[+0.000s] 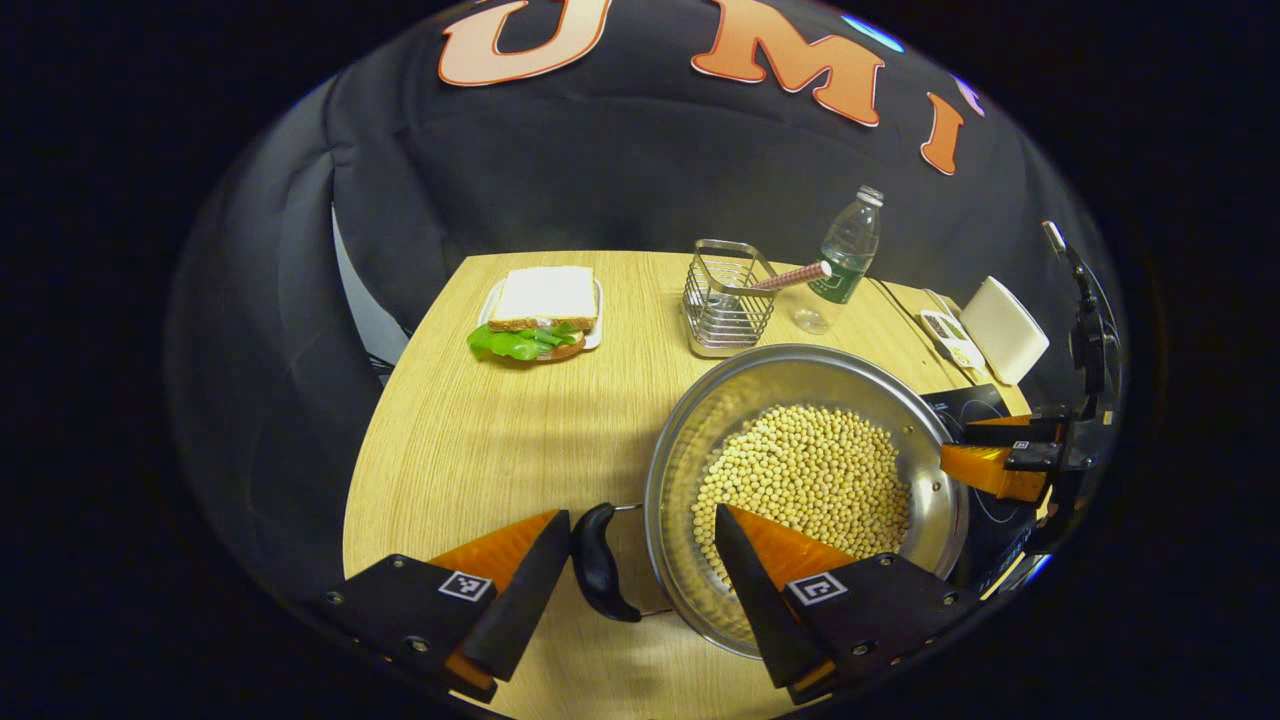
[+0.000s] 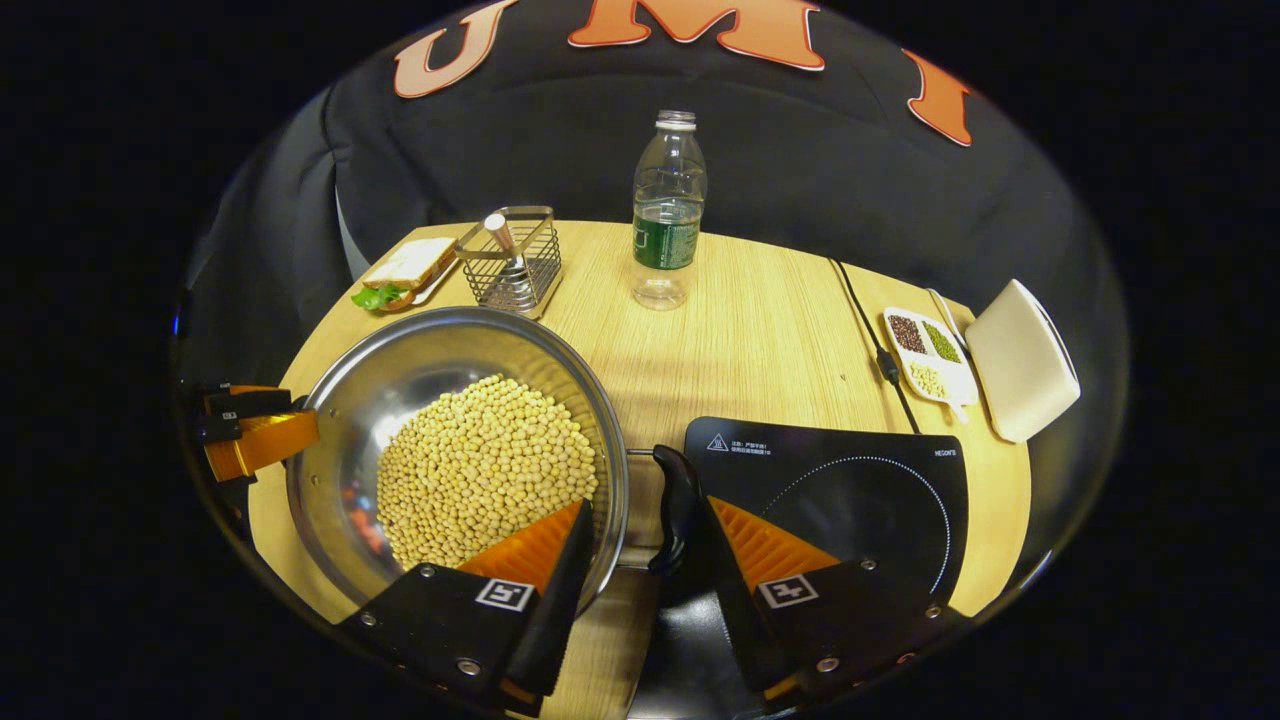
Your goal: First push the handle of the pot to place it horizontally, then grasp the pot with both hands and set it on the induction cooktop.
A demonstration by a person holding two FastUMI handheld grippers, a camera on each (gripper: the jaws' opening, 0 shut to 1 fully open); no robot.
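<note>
Pot: the steel pot [image 1: 800, 490] full of pale beans sits on the tabletop [image 1: 480, 430], just left of the induction cooktop [image 2: 850, 490] and not yet on it.
Left handle: the pot's left handle [image 1: 600, 565] lies level at the rim on my left side, between my left fingers.
Right handle: the right handle [image 2: 676, 510] lies level too, at the near left edge of the cooktop.
Left gripper: my left gripper [image 1: 640, 570] is spread apart, straddling the left handle and the pot rim; one finger sits over the beans, the other outside the handle. It is not pressing on anything.
Right gripper: my right gripper [image 2: 645, 560] is also spread, one finger over the pot's rim, the other over the cooktop, with the right handle in the gap. No clamp yet, as far as I can tell.
Done so far: I judge the handle step finished, since both handles look horizontal, and both my grippers are lined up at the two sides.
Left to do: close on both handles, lift together, carry the pot rightwards and set it inside the cooktop's ring.
Caution: the beans are loose and piled, so I reckon an uneven lift would tip them.
Around: a wire basket [image 1: 725, 300], a bottle [image 2: 668, 215], a sandwich plate [image 1: 540, 315] and a divided dish [image 2: 925, 355] stand well apart from the pot's path.
</note>
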